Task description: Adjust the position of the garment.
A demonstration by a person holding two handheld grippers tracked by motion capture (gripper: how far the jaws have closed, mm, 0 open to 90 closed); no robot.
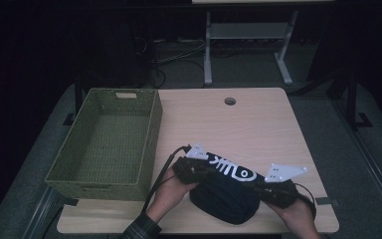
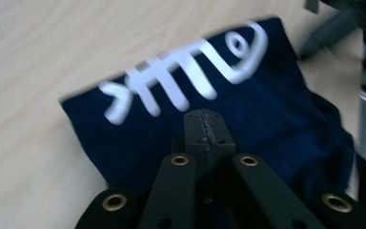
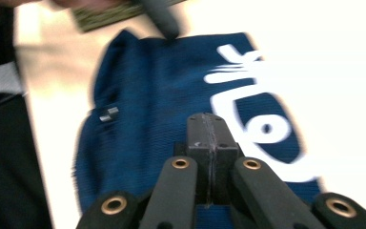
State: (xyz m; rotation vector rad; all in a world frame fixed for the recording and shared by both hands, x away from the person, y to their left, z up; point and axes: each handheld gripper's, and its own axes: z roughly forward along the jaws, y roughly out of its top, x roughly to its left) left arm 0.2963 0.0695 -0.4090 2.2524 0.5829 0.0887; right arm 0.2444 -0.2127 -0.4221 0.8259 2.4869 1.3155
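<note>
Navy garment point(image 1: 229, 191) with white fish-skeleton print point(image 1: 234, 170) bunched between our two tools, at near edge of desk point(image 1: 258, 124). We judge step: lift folded cloth together toward green woven basket point(image 1: 104, 142) beyond left tool. Keep both tools level and evenly spaced so fold holds; clear basket rim before lowering. Left tool point(image 2: 204, 125) jaws pressed together, cloth under tip; pinch itself not discernible. Right tool point(image 3: 206, 129) likewise closed, cloth beneath tip.

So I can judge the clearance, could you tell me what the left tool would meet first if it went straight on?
Probably the dark blue garment lying ahead of the shut left tool, near its white fish-bone print; depth is unclear.
</note>
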